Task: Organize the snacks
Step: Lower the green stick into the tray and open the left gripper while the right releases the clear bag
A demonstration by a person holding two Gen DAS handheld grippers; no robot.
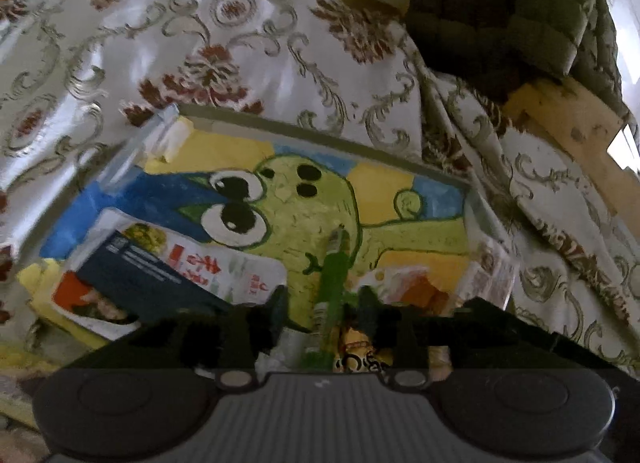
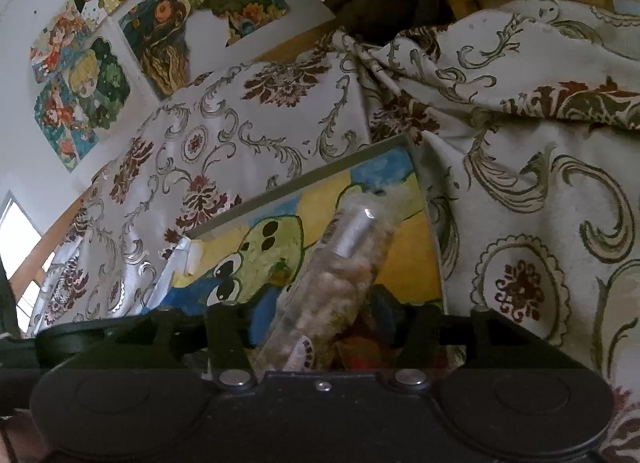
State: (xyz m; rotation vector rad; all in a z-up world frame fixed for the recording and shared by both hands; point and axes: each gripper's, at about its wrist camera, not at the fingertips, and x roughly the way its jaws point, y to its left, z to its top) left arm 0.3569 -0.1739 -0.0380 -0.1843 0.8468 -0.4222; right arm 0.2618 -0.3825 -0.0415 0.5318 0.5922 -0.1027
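Floral damask cloth [image 1: 248,35] in cream, grey and rust covers the surface under both cameras, and on it sits a shallow box [image 1: 320,135] whose floor bears a painted green cartoon creature with big eyes on yellow and blue.

Between the fingers of the left gripper [image 1: 324,315] lies a green stick-shaped packet [image 1: 334,275], pointing away along the fingers into the box. The fingers stand partly apart and a gap shows on each side of the packet, so they do not appear to press it. Left of that gripper, inside the box, a dark blue carton [image 1: 136,283] lies tilted over a white pouch with red characters [image 1: 224,267]; an orange-and-white packet [image 1: 420,287] lies to the right near the box's clear side wall.

Only the right wrist view shows the right gripper [image 2: 316,323]. A clear bag of pale, crumbly snack [image 2: 340,259] with a silvery label runs up between its fingers over the painted floor. The fingers are partly spread; whether the pads touch the bag cannot be told. Reddish wrappers [image 2: 360,351] lie beneath it.

Also seen only from the right wrist are colourful drawings [image 2: 84,75] pinned on a white wall and a bright window [image 2: 20,231] at far left. Both views catch a dark green quilted garment [image 1: 512,3] hanging over a pale wooden frame [image 1: 568,115] beyond the cloth.
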